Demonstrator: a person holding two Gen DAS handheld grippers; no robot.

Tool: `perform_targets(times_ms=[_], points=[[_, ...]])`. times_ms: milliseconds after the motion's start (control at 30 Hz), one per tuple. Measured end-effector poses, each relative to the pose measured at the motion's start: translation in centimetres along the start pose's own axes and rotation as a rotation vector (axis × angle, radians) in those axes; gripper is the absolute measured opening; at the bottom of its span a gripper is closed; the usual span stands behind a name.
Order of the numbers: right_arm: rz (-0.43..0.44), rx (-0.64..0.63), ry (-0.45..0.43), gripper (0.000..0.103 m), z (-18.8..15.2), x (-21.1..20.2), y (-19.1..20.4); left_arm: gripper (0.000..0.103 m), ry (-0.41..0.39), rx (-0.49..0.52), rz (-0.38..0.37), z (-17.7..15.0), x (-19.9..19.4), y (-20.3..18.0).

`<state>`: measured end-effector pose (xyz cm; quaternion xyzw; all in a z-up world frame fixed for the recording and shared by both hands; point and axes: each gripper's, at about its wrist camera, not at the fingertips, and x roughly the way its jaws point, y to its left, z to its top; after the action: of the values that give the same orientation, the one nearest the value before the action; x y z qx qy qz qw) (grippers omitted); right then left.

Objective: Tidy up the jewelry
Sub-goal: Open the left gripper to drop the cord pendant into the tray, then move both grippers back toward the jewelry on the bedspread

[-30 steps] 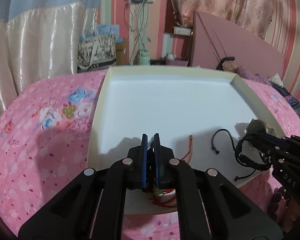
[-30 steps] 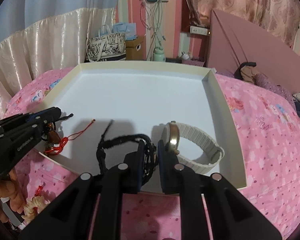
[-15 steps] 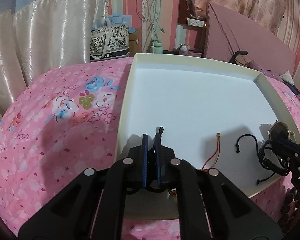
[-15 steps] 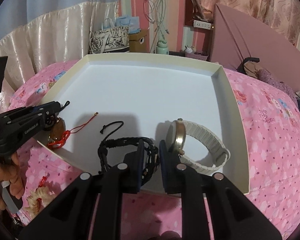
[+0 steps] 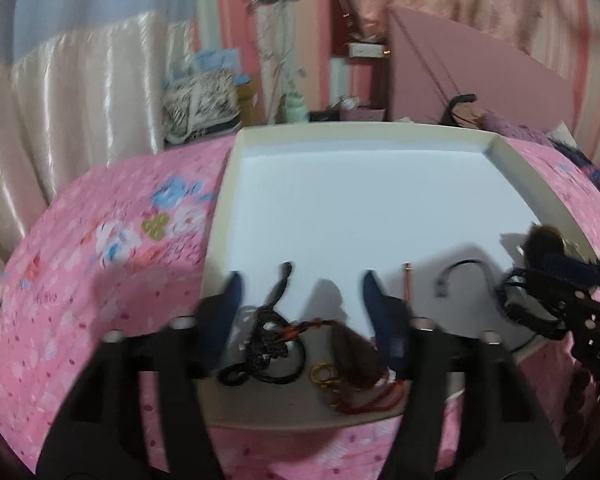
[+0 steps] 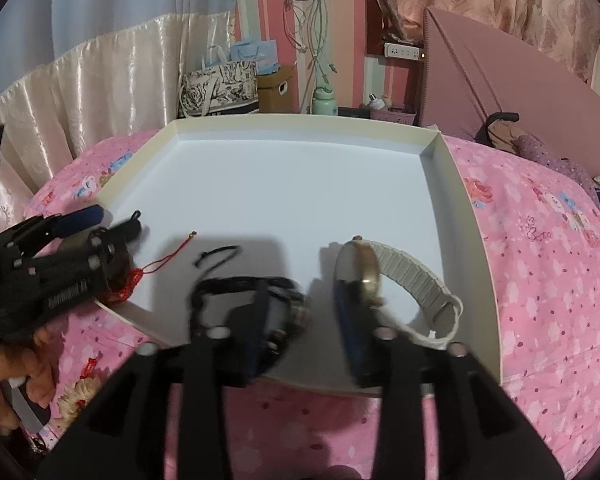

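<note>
A flat white cardboard tray (image 6: 476, 240) lies on the pink flowery bed (image 6: 548, 280). The left gripper (image 5: 300, 292) jaws are opening over a knotted black cord bracelet (image 5: 266, 340). The right gripper (image 6: 300, 300) jaws are opening beside a black braided bracelet (image 6: 236, 284) and a round gold watch (image 6: 364, 272).

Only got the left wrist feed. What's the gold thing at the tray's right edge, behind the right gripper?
Observer: A watch with a gold case and pale strap, standing on edge inside the tray.
Operator: Right jaws on it?
Observer: No. The right gripper jaws are opening. The watch is just outside one finger, and the black bracelet lies at the other.
Operator: Anything off the tray?
Observer: Pale beads on the bedspread, below the person's hand.
</note>
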<state>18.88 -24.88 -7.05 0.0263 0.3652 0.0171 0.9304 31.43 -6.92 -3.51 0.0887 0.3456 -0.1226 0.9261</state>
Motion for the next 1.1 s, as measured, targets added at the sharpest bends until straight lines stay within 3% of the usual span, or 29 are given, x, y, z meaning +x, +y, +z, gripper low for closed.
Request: perform_targets(times_ms=[67, 167, 267, 367, 500, 600, 767, 900, 967, 1067, 1100], points=[[0.027, 0.002, -0.035, 0.058, 0.1, -0.5, 0.0, 0.082, -0.027, 0.010, 0.022, 0.1, -0.4, -0.2], [0.033, 0.009, -0.120, 0.067, 0.4, -2.2, 0.2, 0.082, -0.032, -0.004, 0.007, 0.1, -0.6, 0.1], [0.054, 0.029, -0.183, 0.073, 1.2, -4.6, -0.3, 0.082, -0.037, -0.011, -0.002, -0.1, -0.8, 0.2], [-0.015, 0.054, -0.245, 0.073, 2.4, -8.1, -2.0, 0.082, -0.036, -0.022, -0.016, -0.1, -0.8, 0.4], [-0.039, 0.120, -0.313, 0.080, 2.7, -13.2, -5.7, 0.082, -0.052, -0.032, -0.026, -0.5, -1.3, 0.9], [-0.079, 0.131, -0.315, 0.081, 0.5, -15.3, -8.5, 0.083, -0.090, -0.054, 0.009, -0.7, -2.2, 1.4], [-0.155, 0.196, -0.249, 0.081, -5.6, -15.0, -12.2, 0.084, -0.093, -0.088, 0.012, -0.8, -2.4, 2.1], [-0.143, 0.237, -0.205, 0.080, -9.1, -14.3, -12.8, 0.083, -0.101, -0.161, -0.055, -0.1, -4.0, 3.5], [-0.136, 0.224, -0.187, 0.080, -10.0, -14.0, -12.5, 0.084, -0.150, -0.198, -0.106, 1.2, -7.2, 4.4], [-0.119, 0.207, -0.166, 0.080, -10.7, -13.4, -12.0, 0.098, -0.234, -0.165, -0.067, 1.9, -13.0, 5.9], [-0.106, 0.206, -0.160, 0.080, -11.2, -13.4, -11.9, 0.098, -0.242, -0.148, -0.055, 1.6, -14.4, 6.6]])
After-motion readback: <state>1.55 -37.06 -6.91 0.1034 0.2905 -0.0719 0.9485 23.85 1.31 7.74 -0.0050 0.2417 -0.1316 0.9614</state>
